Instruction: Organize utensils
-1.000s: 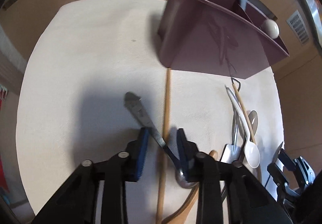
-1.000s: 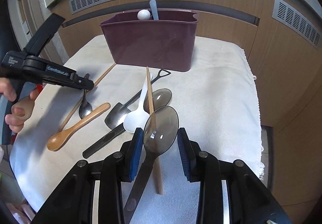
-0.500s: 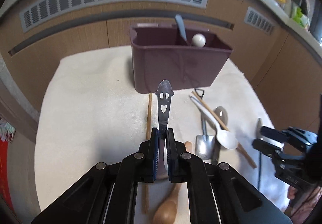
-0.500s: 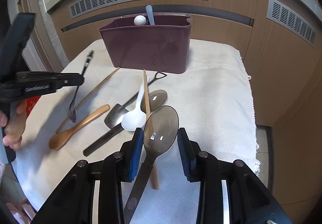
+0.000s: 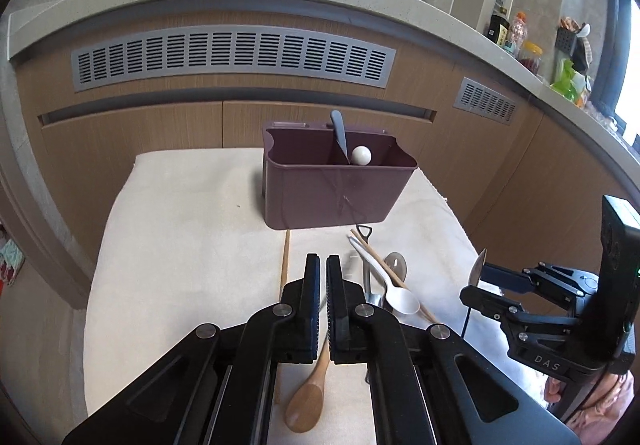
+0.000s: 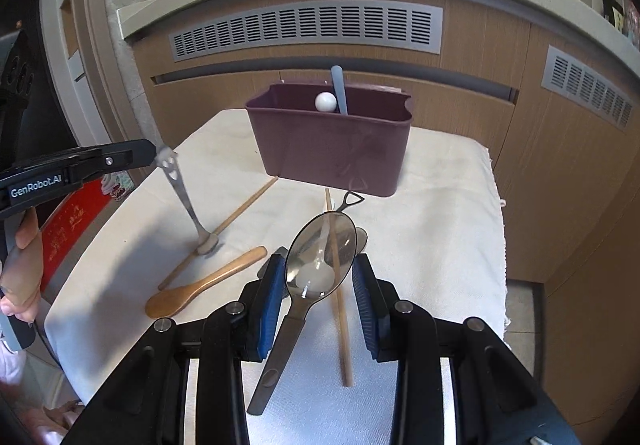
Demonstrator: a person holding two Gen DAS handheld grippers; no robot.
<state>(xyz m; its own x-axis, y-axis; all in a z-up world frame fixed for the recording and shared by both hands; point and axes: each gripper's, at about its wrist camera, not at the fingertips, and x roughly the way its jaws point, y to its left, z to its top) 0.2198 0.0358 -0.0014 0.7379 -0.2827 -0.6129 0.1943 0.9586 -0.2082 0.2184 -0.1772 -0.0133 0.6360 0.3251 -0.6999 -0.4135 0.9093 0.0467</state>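
- cream cloth-covered table (image 6: 448, 205), the work surface, carries everything
- maroon plastic utensil caddy (image 6: 332, 153) stands at the far end, already holding a grey handle and a white ball-ended piece, so it's likely the sorting target
- right gripper (image 6: 318, 277), pads apart around a large smoky translucent spoon (image 6: 320, 257), seemingly held further back for carrying
- left gripper (image 6: 154, 157), pads together on the smiley-faced handle of a small metal spoon (image 6: 182, 197), bowl hanging just above the cloth
- loose wooden spoon (image 6: 200, 287), chopsticks and white plastic spoon lie unsorted
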